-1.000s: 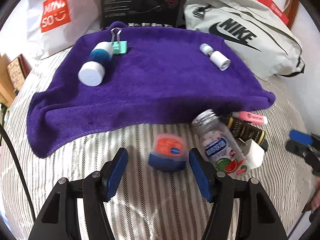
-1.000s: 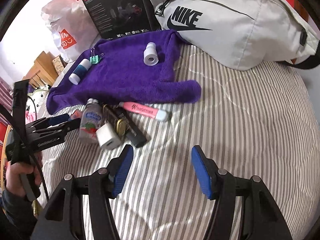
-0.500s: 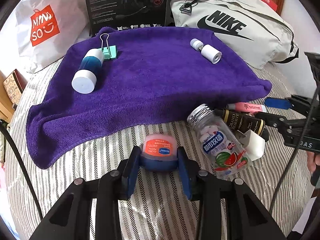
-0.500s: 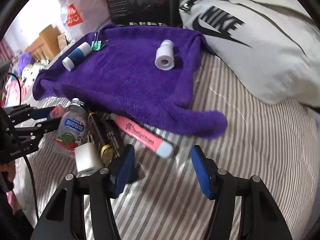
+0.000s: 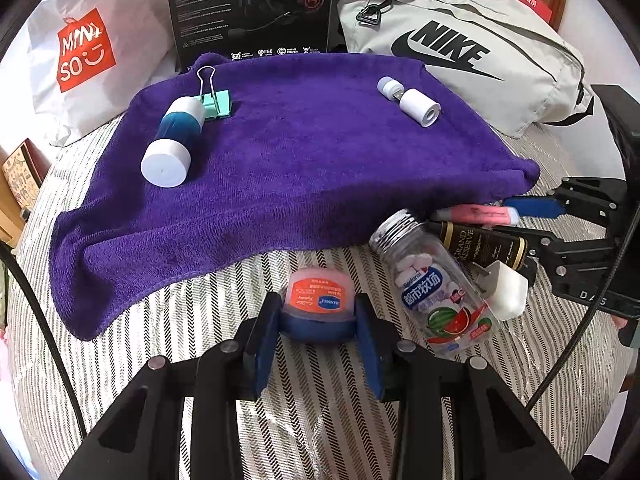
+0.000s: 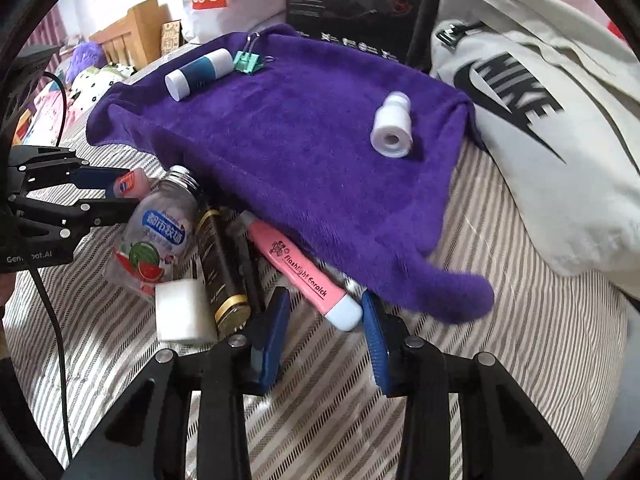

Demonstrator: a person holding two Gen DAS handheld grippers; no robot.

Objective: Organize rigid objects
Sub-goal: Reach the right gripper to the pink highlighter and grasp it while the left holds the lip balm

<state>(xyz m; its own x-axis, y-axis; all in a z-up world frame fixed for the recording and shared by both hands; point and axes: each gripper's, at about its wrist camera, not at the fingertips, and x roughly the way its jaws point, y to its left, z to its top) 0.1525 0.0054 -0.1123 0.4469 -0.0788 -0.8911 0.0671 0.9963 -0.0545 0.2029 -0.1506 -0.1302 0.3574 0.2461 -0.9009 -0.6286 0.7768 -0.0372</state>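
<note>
A small jar (image 5: 318,312), orange-labelled with a blue base, is pinched on the striped bedding (image 5: 200,344) by the downward-tilted left gripper (image 5: 318,334). A pink highlighter (image 6: 304,272), white-capped, lies between the right gripper (image 6: 326,320) pads, whose jaws have just been closing, the cap just beside one pad.

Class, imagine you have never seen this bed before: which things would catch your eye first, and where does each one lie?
The fluffy purple towel spread over the striped bed dominates, with a blue-and-white tube and a mint binder clip on its far left. In front, the left tongs are shut on a small orange-labelled jar. The right tongs, jaws just closing, straddle a pink highlighter pen poking out from under the towel.
</note>
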